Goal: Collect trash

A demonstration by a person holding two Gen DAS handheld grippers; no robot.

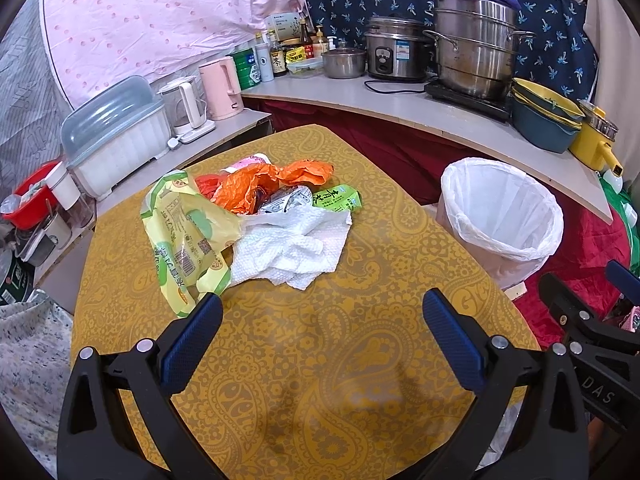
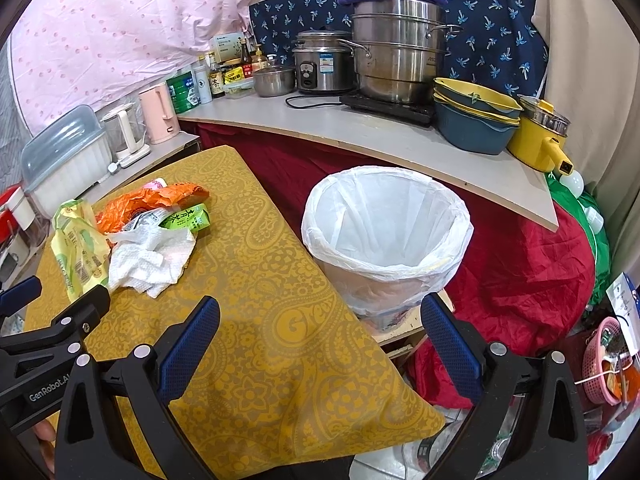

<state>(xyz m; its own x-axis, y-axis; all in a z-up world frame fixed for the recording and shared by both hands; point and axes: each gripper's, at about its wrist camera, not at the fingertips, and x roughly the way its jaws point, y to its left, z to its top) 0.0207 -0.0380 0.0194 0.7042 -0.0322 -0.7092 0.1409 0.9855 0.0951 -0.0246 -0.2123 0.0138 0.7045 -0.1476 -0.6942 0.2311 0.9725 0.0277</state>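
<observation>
Trash pile (image 1: 256, 224) lies just beyond the open left hand-held gripper (image 1: 322, 312).

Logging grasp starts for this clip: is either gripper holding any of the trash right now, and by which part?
Nothing is held. The left gripper and right gripper are both open and empty above the table; the trash pile lies untouched.

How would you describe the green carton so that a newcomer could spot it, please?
Start at the yellow table and find the trash pile on it. The carton lies at the pile's edge nearest the bin, behind the white paper towel. It is the only bright green box, printed with dark characters.
</observation>
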